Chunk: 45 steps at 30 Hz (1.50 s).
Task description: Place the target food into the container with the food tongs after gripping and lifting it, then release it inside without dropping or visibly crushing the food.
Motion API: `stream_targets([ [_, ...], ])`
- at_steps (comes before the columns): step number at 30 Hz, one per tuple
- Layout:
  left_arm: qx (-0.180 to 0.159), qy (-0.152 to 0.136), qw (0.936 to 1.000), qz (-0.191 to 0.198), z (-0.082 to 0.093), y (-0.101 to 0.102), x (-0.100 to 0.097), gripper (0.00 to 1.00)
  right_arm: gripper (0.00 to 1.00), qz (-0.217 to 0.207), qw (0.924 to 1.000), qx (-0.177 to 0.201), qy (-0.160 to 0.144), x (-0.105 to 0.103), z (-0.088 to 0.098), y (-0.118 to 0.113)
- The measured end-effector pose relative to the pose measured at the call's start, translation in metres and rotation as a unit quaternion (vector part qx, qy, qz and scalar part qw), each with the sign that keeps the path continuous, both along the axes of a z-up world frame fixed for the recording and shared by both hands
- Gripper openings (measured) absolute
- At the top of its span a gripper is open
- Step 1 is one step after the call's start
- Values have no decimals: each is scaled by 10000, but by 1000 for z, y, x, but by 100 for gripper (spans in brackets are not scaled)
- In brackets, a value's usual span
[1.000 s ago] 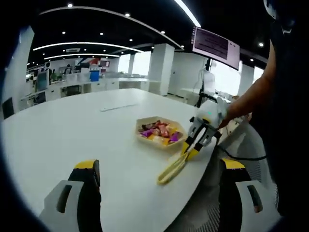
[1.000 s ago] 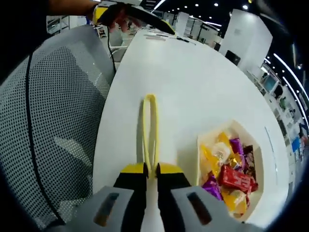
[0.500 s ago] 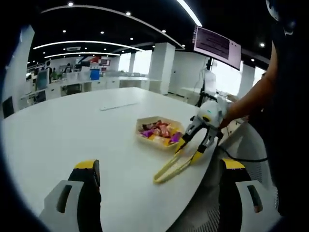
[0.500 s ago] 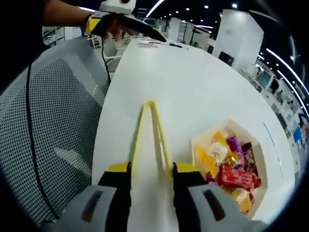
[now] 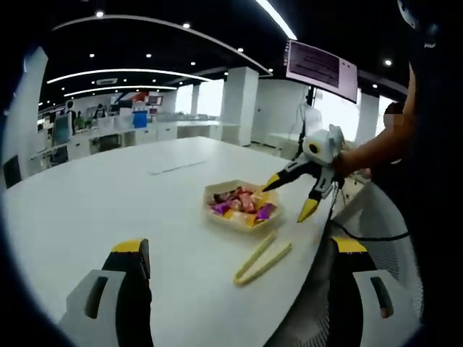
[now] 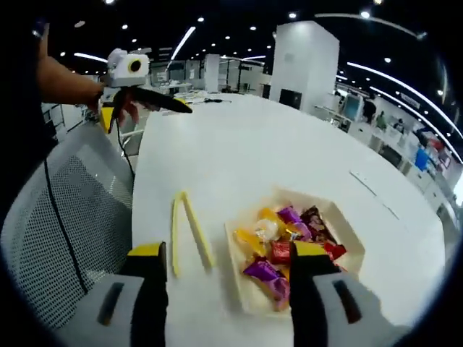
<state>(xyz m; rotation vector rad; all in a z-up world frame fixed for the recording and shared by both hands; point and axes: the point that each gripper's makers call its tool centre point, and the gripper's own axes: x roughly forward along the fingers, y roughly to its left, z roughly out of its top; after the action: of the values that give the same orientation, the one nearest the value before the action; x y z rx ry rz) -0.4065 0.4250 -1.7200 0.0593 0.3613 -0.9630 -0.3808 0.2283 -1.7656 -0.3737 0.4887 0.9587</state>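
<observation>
Fingers of the right gripper [image 6: 229, 289] spread wide, nothing between them. Yellow food tongs [image 6: 189, 231] lie flat on the white tabletop [image 6: 239, 152], at about 11 o'clock from the left fingertip and apart from it; their joined end points toward the fingers, their arms splay away. Tray of wrapped candies [image 6: 293, 249] sits just beside the tongs at 3 o'clock, partly behind the right fingertip.

Left gripper [image 5: 235, 253]: fingers wide apart, holding nothing, low over the near tabletop [image 5: 108, 195]. From here the tongs [image 5: 262, 258] lie at 1 o'clock, near the table edge, with the tray [image 5: 241, 204] just beyond at 12 o'clock. Right gripper [image 5: 298, 194] hangs above the tray's far side, not touching it.

Room: open-plan office, dark ceiling with strip and spot lights, white columns, a wall screen [image 5: 322, 69], desks at the back. Mesh chair [image 6: 65, 231] stands beside the table edge.

Tray contents: purple, red, yellow and orange wrappers, piled loosely.
</observation>
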Motion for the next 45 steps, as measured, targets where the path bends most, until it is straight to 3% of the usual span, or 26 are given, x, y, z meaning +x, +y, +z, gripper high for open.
stream_targets([
  [2, 24, 209, 9997, 114, -9, 3, 2, 99, 77, -275, 9995, 132, 7, 2, 7, -13],
  [9, -36, 147, 9994, 318, -15, 7, -1, 99, 97, -1090, 9925, 521, -192, -8, 17, -56],
  [12, 216, -2, 9983, 535, -19, 16, 0, 99, 99, -1246, 9908, 498, -174, -21, 13, -72],
  [15, 48, 70, 9980, 630, -20, 21, -2, 99, 99, -1394, 9886, 536, -163, -30, 9, -82],
  [22, -3, 172, 9978, 639, -20, 19, -9, 99, 99, -1575, 9854, 607, -239, -41, 8, -90],
  [30, -7, 16, 9981, 616, -12, 9, -8, 99, 99, -1551, 9856, 623, -261, -46, 9, -91],
  [45, -5, -5, 9977, 675, -9, 1, -6, 99, 99, -1559, 9849, 696, -296, -48, 13, -96],
])
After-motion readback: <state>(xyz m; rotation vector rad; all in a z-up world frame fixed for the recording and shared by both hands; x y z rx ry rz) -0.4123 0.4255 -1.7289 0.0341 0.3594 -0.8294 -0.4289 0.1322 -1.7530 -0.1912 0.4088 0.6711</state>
